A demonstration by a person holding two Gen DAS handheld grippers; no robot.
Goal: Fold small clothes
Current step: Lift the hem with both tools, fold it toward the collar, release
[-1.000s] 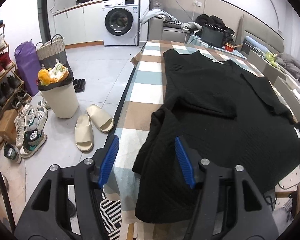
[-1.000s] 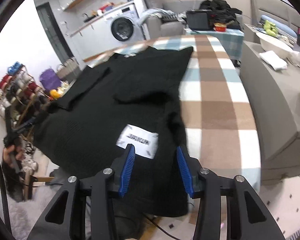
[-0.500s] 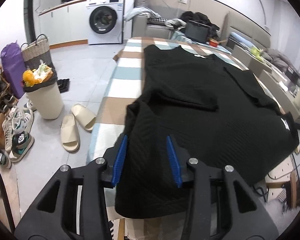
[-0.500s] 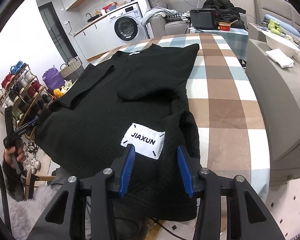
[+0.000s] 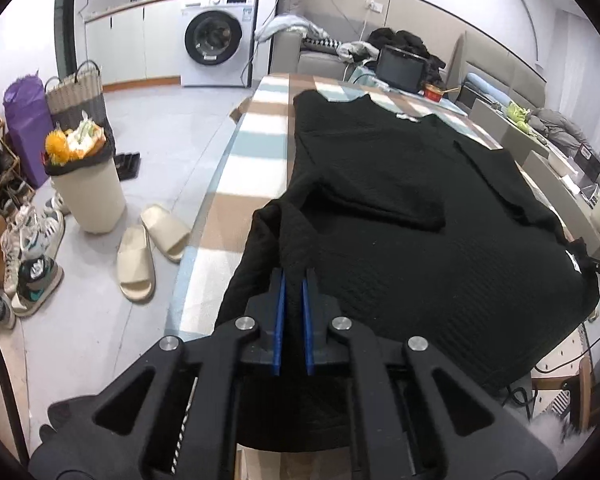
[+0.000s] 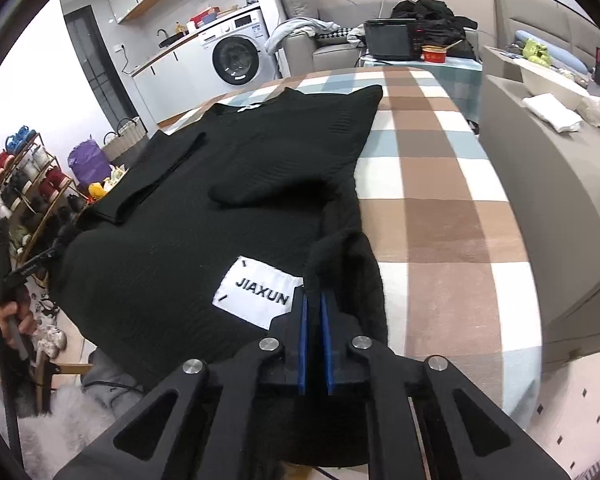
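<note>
A black knit top (image 5: 400, 216) lies spread on the checked table (image 5: 224, 216), both sleeves folded in over the body; it also shows in the right wrist view (image 6: 228, 208) with a white JIAXUN label (image 6: 256, 298). My left gripper (image 5: 293, 276) is shut on the hem at the near left corner, the fabric bunched up between the blue pads. My right gripper (image 6: 314, 300) is shut on the hem at the near right corner, beside the label. The hem hangs over the table's near edge.
Left of the table on the floor are a full bin (image 5: 86, 188), beige slippers (image 5: 152, 248) and shoes. A grey sofa side (image 6: 548, 208) runs along the table's right edge. A black box (image 6: 388, 38) and a red bowl stand beyond the far end.
Both grippers have closed from open onto the hem corners of the top. The fabric at each corner has bunched up between the pads.
</note>
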